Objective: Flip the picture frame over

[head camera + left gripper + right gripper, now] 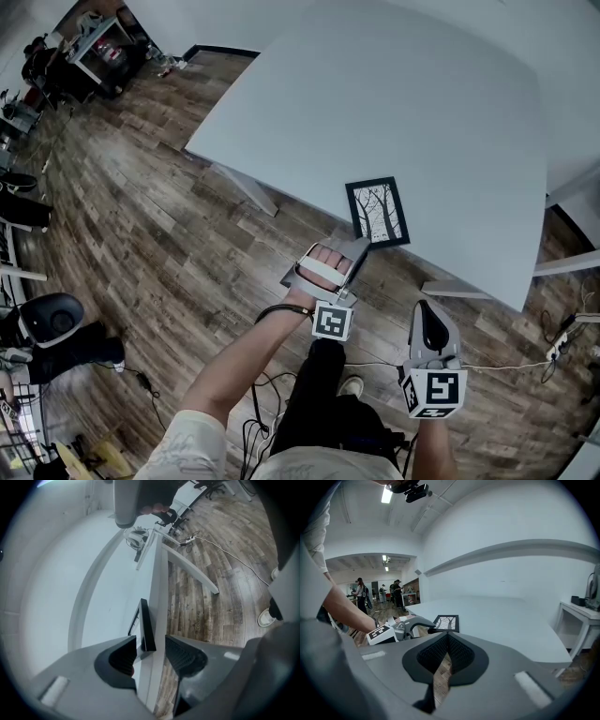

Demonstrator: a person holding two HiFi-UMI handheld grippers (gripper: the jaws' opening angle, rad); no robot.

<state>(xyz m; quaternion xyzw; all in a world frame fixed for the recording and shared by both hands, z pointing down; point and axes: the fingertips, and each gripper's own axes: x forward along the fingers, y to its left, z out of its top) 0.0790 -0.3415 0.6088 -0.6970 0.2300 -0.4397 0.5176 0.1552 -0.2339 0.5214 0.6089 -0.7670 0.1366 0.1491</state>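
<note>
Picture frame: a black rectangular picture frame with a print of bare trees lies flat and face up on the white tabletop, right at the tabletop's near edge.

Left hand-held gripper: the grey hand-held gripper in the person's left hand reaches in at the tabletop's near edge. Its tip is at the frame's near corner.

Left jaws: in the left gripper view the 2 jaws are spread apart. The frame's dark edge stands in the gap of the hand-held gripper, and a sliver of space shows on either side of it. The strip of the tabletop's near edge also runs through that gap.

Right hand-held gripper: the second grey hand-held gripper is held off the tabletop, over the brown wood-plank floor and well short of the tabletop's near edge.

Right jaws: the ribbed pads are pressed together with nothing between them.

Right gripper view: the frame shows at the tabletop's near edge, with the left hand-held gripper at its corner.
</note>
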